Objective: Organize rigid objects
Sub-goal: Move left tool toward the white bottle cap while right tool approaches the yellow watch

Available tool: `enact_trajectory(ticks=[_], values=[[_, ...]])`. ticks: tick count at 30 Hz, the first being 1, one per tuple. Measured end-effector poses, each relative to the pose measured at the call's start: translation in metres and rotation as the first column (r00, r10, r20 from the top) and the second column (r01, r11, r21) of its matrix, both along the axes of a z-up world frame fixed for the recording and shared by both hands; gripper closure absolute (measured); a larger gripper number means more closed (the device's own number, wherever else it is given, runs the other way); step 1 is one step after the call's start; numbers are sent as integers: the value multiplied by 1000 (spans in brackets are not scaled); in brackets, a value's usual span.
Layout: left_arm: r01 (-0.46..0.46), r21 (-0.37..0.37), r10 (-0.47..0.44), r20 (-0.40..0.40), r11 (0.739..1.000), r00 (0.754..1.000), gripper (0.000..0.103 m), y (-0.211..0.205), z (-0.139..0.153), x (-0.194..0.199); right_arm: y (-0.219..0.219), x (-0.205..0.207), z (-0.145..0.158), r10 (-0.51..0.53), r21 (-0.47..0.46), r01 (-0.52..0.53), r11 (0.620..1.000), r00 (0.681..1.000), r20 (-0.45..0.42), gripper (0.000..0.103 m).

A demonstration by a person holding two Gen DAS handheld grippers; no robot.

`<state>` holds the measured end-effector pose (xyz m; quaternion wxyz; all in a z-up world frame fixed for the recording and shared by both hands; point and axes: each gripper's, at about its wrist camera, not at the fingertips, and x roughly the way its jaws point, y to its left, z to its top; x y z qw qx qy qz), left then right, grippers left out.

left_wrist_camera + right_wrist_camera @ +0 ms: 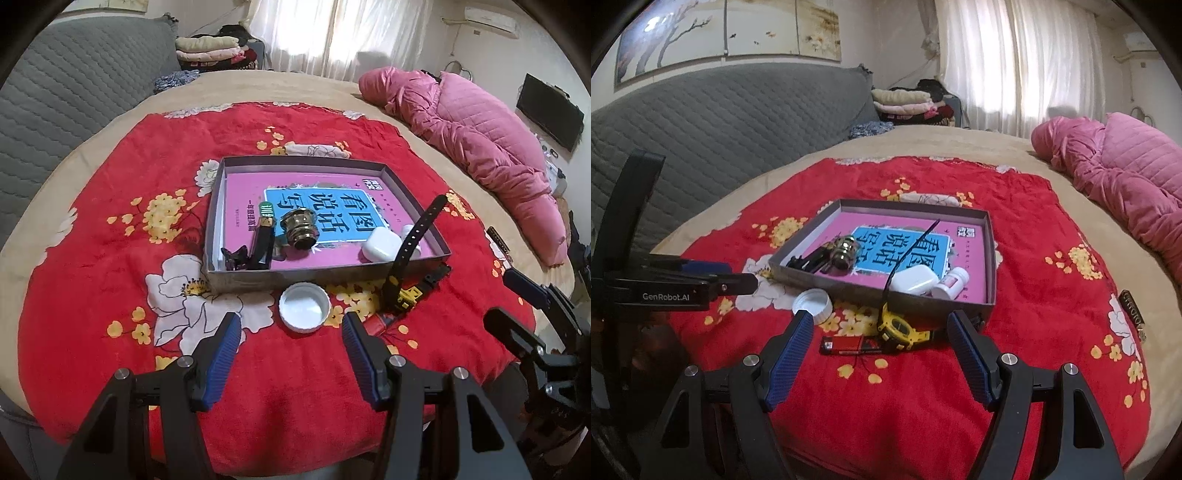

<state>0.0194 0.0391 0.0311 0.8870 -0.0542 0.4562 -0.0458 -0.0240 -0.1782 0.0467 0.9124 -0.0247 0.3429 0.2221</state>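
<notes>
I am partway through tidying loose things into the grey box [325, 275] on the red blanket [92, 258]. Inside it already lie a book [317, 210], a brass knob [299, 229], a white earbud case [380, 249], a small white bottle [951, 282] and some dark bits in the near left corner. Still outside are the white cap [304, 306], the yellow watch [899, 328] with its strap leaning over the box wall, and a red lighter [849, 345].

My left gripper [291, 332] is wide open and empty, the cap just ahead between its fingers. My right gripper [881, 332] is also wide open and empty, with lighter and watch just in front.

Next, I judge, I close the left on the cap's rim and lift it over the wall.
</notes>
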Motion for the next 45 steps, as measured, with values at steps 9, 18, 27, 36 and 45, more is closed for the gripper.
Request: enact_trajectory(ticks=[9,18,27,36,45], values=[[1,-1,-1,-28,1000,1000,47,-2,-9,-4,5,4,-13,12,-42,-14,999,999,-53,27],[1,7,0,-59,1000,998,47,-6,-23,-4,5,10,-27,8,-45,-14,999,993,-119,27],[7,0,-7,-112,1000,994,47,-8,-38,-2,1,15,-38,-13,-48,4,999,985,-172,27],[10,-3,-11,-148,1000,989,47,-9,-50,-1,1,19,-47,-15,-51,5,999,977,-211,27],[14,-6,-14,-177,1000,984,47,-11,-60,1,-2,25,-59,-37,-59,23,998,966,-256,27]])
